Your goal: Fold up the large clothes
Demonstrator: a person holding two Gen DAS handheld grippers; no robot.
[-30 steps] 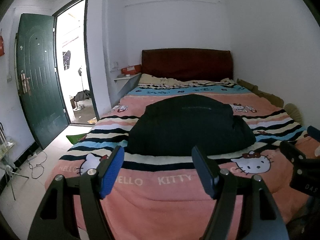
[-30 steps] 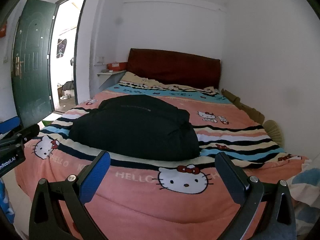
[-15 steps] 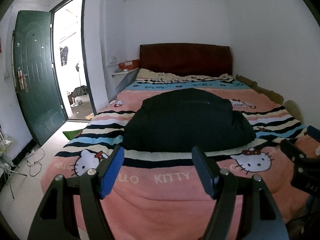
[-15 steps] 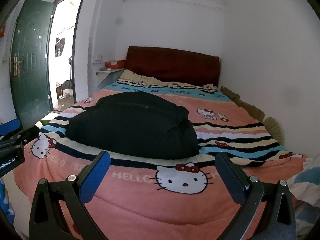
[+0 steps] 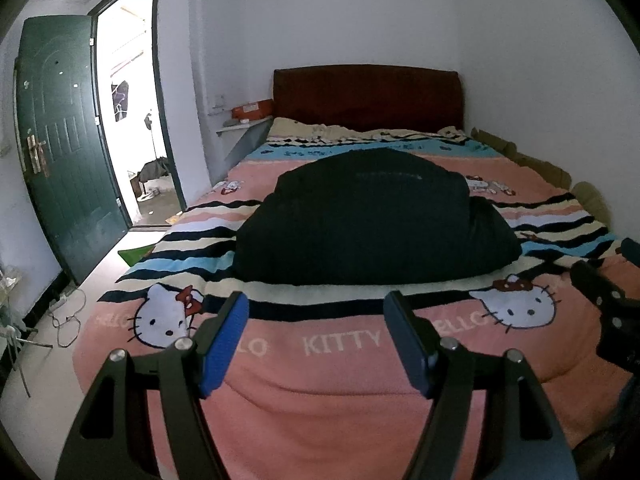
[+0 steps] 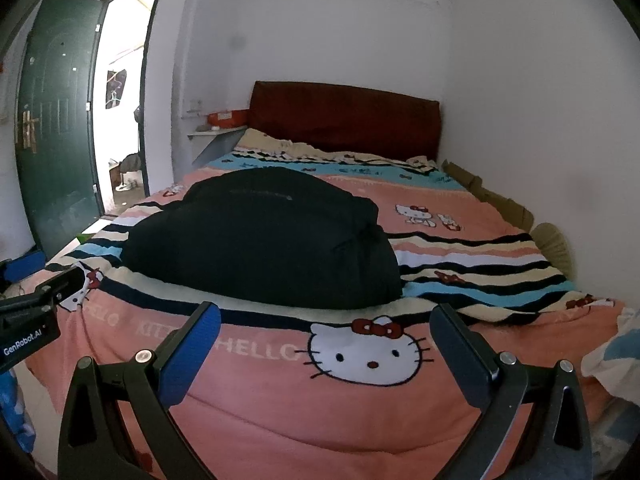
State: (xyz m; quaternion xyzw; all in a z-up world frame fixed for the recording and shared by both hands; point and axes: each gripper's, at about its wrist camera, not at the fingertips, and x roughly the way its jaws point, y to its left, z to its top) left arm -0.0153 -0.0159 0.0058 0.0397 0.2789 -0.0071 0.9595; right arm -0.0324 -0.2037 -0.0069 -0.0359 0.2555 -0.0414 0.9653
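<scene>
A bulky black garment point(image 5: 372, 216) point(image 6: 264, 236) lies in a mound on the middle of a bed covered by a pink striped cartoon-cat blanket point(image 5: 344, 344) point(image 6: 280, 384). My left gripper point(image 5: 316, 320) hovers over the blanket's near edge, short of the garment, its blue-padded jaws apart with nothing between them. My right gripper point(image 6: 326, 332) hangs to its right, also short of the garment, jaws wide and empty. Each gripper's body shows at the edge of the other's view.
A dark red headboard point(image 5: 366, 98) stands at the far end against the white wall. A green door point(image 5: 60, 144) stands open on the left, with bare floor and a cable point(image 5: 68, 316) beside the bed. A small shelf with an orange box point(image 5: 252, 111) is by the headboard.
Both grippers have sunk and come a little closer to the bed's near edge; the garment and blanket loom slightly larger. Jaw openings are unchanged.
</scene>
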